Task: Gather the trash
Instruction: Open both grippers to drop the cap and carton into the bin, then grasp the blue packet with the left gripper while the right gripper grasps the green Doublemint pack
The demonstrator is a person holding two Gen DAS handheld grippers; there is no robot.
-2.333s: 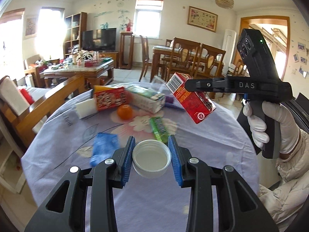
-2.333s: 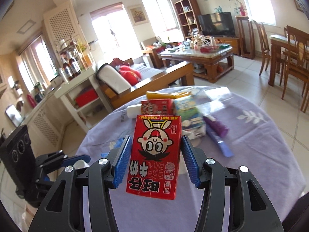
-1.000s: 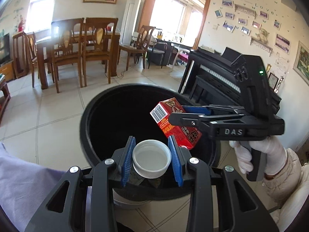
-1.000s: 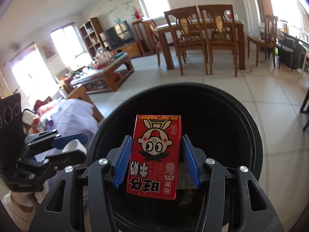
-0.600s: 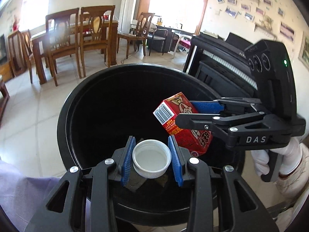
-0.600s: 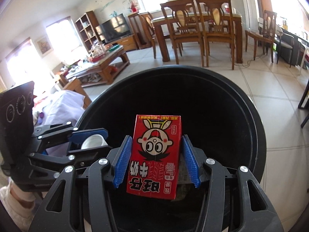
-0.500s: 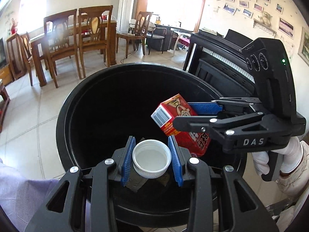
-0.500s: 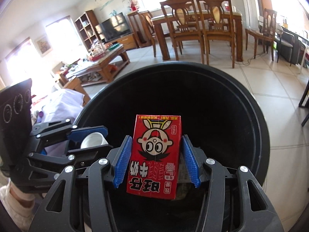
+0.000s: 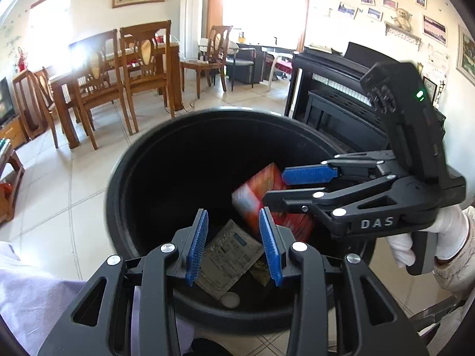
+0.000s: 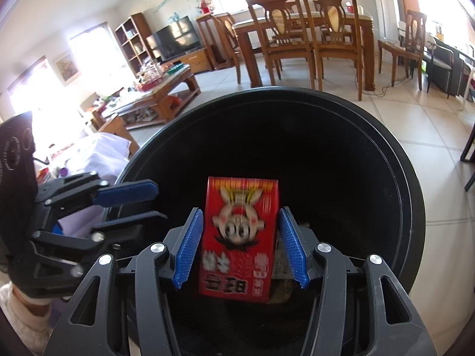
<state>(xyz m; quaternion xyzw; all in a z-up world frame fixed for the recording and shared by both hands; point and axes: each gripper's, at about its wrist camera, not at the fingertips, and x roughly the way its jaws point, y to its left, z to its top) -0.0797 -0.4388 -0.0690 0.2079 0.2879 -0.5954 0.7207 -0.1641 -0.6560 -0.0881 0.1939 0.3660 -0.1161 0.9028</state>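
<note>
**Red carton loose between parted pads over the black bin**

Tiled living-dining room, wooden dining table and chairs (image 10: 299, 29) behind, black piano (image 9: 332, 103) against the photo-hung wall, television (image 10: 175, 38) and coffee table (image 10: 157, 95) farther off. In the foreground, a round black trash bin (image 9: 130, 184) standing on the floor tiles, mouth wide to both cameras.

Left tool (image 9: 234, 244) poised over the near rim of the bin, blue pads (image 9: 197, 246) apart with nothing between them. Directly below in the bin: a grey foil sachet (image 9: 228, 258), a darker wrapper (image 9: 261, 268) beside it, and a small white cap (image 9: 231, 299) lying on the bottom near the front wall.

Right tool (image 10: 241, 243) over the bin as well, held in a white-gloved hand (image 9: 427, 237), pads spread wider than the red cartoon-printed drink carton (image 10: 242, 237). Carton motion-blurred, a visible gap at each pad, lying inside the bin opening. From the left wrist view, the same carton blurred red below the right tool's fingers (image 9: 308, 175), above the sachet.

Lilac cloth (image 9: 26, 293) of the surface at the lower left edge, just beside the bin.
</note>
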